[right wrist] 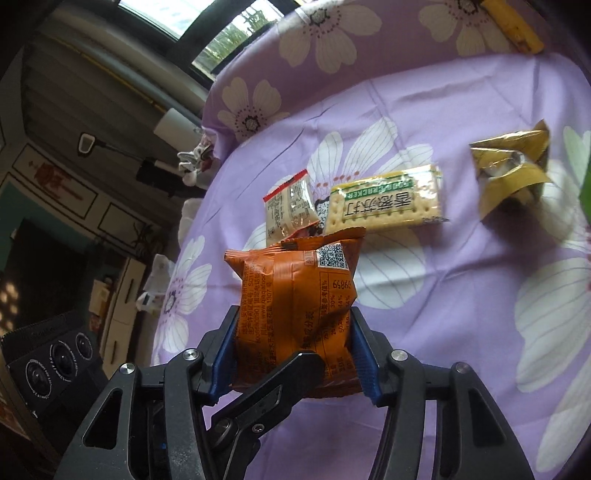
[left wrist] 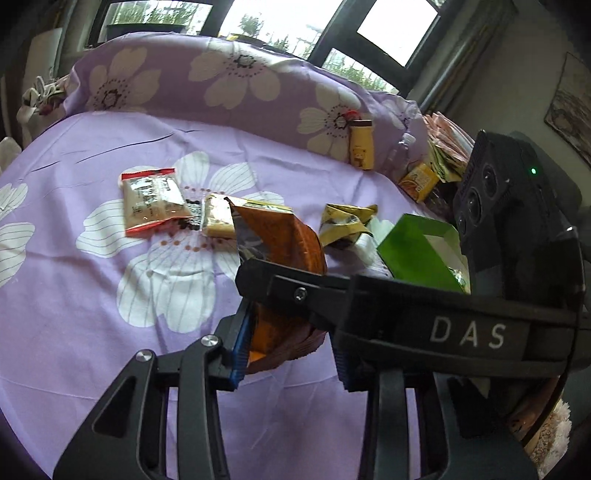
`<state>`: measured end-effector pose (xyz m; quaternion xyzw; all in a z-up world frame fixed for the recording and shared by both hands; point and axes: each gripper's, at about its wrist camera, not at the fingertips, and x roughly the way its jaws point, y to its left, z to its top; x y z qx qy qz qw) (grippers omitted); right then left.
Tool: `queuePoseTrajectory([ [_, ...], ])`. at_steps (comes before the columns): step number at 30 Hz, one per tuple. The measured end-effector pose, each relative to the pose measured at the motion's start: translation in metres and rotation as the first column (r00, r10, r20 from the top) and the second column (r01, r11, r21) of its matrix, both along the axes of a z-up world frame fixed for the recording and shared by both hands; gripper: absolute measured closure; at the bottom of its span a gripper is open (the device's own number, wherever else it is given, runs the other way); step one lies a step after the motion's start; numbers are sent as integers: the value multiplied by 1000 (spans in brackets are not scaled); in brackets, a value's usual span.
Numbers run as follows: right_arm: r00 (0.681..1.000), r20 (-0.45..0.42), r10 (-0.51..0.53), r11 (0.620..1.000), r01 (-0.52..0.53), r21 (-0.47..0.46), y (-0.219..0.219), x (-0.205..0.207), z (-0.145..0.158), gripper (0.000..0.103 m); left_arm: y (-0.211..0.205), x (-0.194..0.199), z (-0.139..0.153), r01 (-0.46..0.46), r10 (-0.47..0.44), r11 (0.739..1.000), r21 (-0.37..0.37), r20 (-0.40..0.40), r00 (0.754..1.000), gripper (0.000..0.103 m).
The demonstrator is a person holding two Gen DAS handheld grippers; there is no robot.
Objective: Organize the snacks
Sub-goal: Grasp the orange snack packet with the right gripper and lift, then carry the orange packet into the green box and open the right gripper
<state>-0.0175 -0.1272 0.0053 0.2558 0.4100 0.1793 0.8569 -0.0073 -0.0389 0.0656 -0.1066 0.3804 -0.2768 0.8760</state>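
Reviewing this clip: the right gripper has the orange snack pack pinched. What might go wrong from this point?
1. The right gripper pinches the soft orange pack at its lower part only; the pack may slip or its contents get crushed.
2. The left gripper sits very near the right one around the same pack; the two may collide.
3. The green box lies close to the crumpled yellow wrapper; a careless drop-off could knock either.

Daylight pours through dark-framed windows (left wrist: 306, 26) behind a bed spread with a lilac flowered sheet (left wrist: 92, 295); a framed picture (left wrist: 570, 107) hangs on the grey wall.
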Motion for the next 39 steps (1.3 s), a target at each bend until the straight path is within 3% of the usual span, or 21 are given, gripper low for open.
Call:
queuePoseTrajectory([
  [5,998,49,-46,996,50,-74,-10,-31,-1,45,-20,-18,-1,61,-63,998,34,48,997,67],
  [7,997,59,-57,995,62,-78,-13,-37,0,45,-20,-23,2,34,-35,999,28,38,999,67],
  [9,998,52,-33,997,37,-75,-12,-38,5,45,-17,-32,10,8,-9,1000,11,85,996,68],
  [13,988,154,-3,990,24,-137,-6,-49,27,45,-22,-39,27,13,-18,999,36,150,988,68],
  [20,975,217,-49,992,74,-106,-35,-67,52,45,-54,-44,47,48,-43,999,-25,181,983,68],
  [26,957,248,-149,979,178,-98,-80,-88,71,45,-105,-43,67,140,-128,989,-40,213,969,66],
  [39,902,185,-389,919,393,18,-184,-114,70,45,-197,-26,64,281,-271,955,-93,104,957,67],
])
